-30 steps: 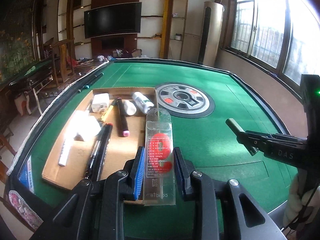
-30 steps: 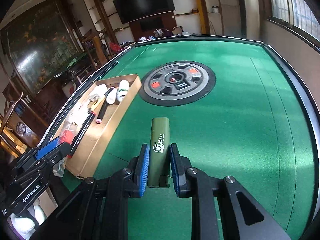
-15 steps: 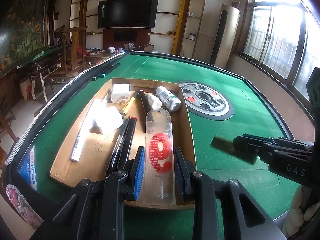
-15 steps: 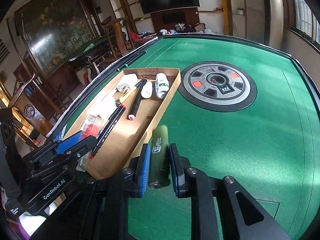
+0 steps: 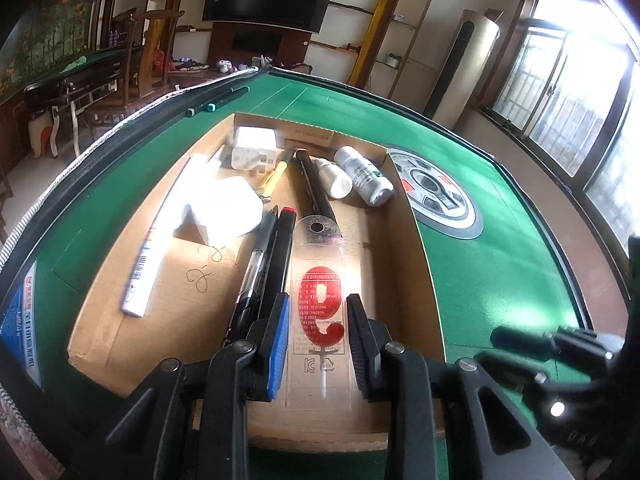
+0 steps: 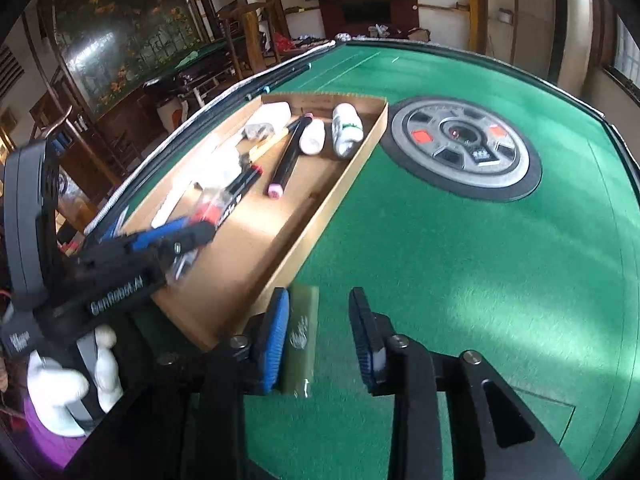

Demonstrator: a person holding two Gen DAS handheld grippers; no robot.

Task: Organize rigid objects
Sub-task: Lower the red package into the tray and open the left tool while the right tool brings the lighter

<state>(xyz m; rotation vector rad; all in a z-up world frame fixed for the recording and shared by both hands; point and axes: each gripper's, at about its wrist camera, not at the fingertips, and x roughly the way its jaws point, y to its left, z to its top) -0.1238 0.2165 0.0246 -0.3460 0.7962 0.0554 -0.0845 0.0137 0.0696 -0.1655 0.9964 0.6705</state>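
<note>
Left wrist view: the left hand-held gripper [image 5: 316, 336] grasps a clear candle packet [image 5: 319, 312] over the cardboard tray [image 5: 404, 216] – placing step, release next. The right hand-held gripper [image 6: 320, 336] has just been opening – released, green tube [image 6: 301, 336] between its jaws on the desk [image 6: 460, 264], beside the tray
</note>
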